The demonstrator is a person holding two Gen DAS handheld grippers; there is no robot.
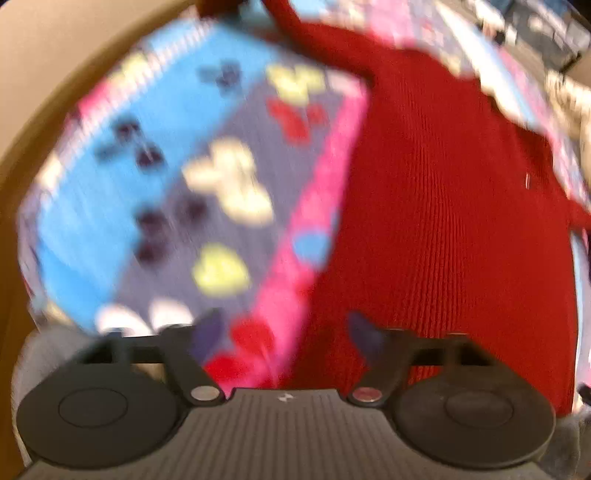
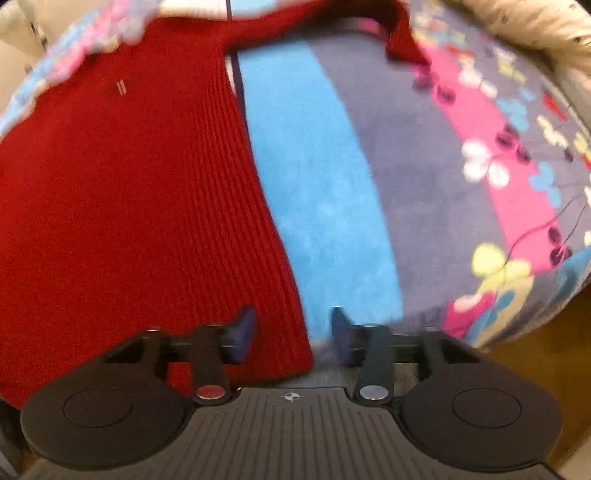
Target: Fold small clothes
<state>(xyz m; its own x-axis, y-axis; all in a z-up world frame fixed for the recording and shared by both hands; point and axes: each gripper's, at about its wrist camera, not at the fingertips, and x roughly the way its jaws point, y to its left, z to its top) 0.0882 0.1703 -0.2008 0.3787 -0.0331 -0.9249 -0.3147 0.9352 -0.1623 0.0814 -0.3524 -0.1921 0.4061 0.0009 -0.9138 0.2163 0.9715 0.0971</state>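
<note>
Left wrist view: the red ribbed knit garment [image 1: 443, 206] fills the right half of the picture, its ribs running from the near edge up and away, so its long axis points away from the camera. A narrow red part, a sleeve or strap, trails off toward the top left. It lies flat on a fleece blanket [image 1: 177, 155] patterned in blue, grey and pink bands with butterfly shapes in cream, yellow, red and dark purple. The blanket's pink band meets the garment's left edge. Tan floor shows beyond the blanket at far left. The picture is smeared by motion. The left gripper [image 1: 286, 334] hangs above the garment's near left edge, its jaws spread wide with nothing between the blue pads.

Right wrist view: the same garment [image 2: 122, 192] covers the left half, ribs again running away from the camera, its right edge slanting from the top centre down to the near middle. A small pale mark sits on the knit near the upper left. Beside it the blanket [image 2: 424, 177] shows a plain blue band, a grey band, then pink with flowers. A cream speckled cushion or bedding [image 2: 535, 29] lies at top right. The right gripper [image 2: 293, 330] straddles the garment's near right corner, jaws apart, pinching nothing
</note>
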